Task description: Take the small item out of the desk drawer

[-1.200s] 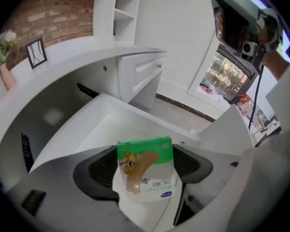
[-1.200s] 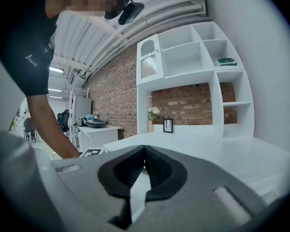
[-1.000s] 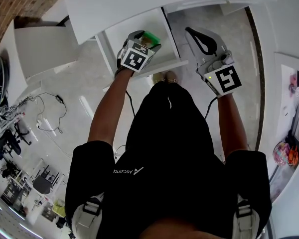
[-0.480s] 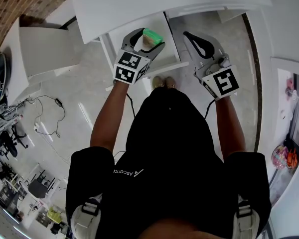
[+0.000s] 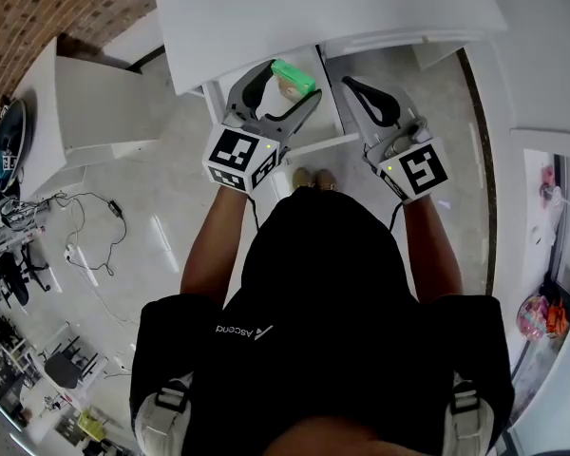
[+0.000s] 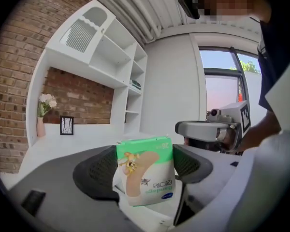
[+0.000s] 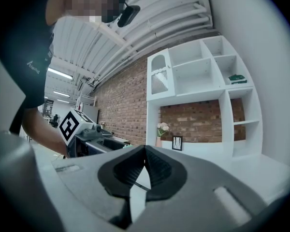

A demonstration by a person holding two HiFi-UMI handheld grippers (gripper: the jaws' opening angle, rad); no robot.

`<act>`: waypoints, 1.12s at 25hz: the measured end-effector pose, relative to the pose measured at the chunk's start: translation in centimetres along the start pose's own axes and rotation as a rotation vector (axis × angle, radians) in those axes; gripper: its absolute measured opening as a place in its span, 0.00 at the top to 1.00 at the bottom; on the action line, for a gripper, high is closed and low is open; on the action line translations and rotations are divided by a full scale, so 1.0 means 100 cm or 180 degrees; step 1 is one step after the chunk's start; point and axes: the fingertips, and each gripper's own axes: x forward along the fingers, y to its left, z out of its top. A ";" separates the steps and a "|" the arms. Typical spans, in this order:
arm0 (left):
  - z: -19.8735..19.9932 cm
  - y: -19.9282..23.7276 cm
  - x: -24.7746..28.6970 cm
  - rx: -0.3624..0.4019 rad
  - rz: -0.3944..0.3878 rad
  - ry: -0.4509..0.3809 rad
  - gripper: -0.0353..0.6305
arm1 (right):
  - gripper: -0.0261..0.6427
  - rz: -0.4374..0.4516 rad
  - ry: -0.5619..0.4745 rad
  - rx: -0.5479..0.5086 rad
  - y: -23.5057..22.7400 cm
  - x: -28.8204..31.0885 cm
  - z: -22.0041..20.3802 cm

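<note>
Bandage box (image 5: pixel 293 76) is a little green-topped carton, and it's clamped between the jaws of the left gripper (image 5: pixel 291 82), one pad on each side. It stands upright there and pokes up past the jaw tips. From the head view it shows over the open drawer (image 5: pixel 318 143), near the drawer's right side; can't tell whether its bottom edge is clear of the drawer. No view really looks down into the drawer, so I can't say what else sits in it. The drawer itself is white and pulled out from under the white table (image 5: pixel 332 12).

Print on the box front: a tan plaster strip, a small cartoon figure, a blue oval logo low down and a line of Korean-looking lettering I can't read, plus what looks like "26" on the green band up top.

The right gripper (image 5: pixel 350 84) hangs just right of the drawer, jaws pressed together with nothing between them.

The person's black shirt (image 5: pixel 313 283) has small white lettering that looks like "Ascend".
</note>
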 end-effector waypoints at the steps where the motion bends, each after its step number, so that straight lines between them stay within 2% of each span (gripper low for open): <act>1: 0.010 -0.001 -0.003 0.0012 0.0007 -0.0076 0.42 | 0.96 0.0008 -0.0039 -0.0012 0.001 0.000 0.004; 7: 0.069 -0.014 -0.022 0.0149 0.0021 -0.0492 0.42 | 0.96 0.0013 -0.0305 -0.0044 0.003 -0.002 0.034; 13: 0.108 -0.023 -0.039 0.0225 0.0086 -0.0709 0.42 | 0.96 0.0054 -0.0442 -0.0116 0.010 -0.003 0.057; 19: 0.126 -0.026 -0.051 0.0289 0.0127 -0.0849 0.42 | 0.96 0.0066 -0.0526 -0.0116 0.015 -0.009 0.068; 28: 0.128 -0.035 -0.055 0.0310 0.0119 -0.0869 0.42 | 0.96 0.0049 -0.0559 -0.0066 0.018 -0.016 0.070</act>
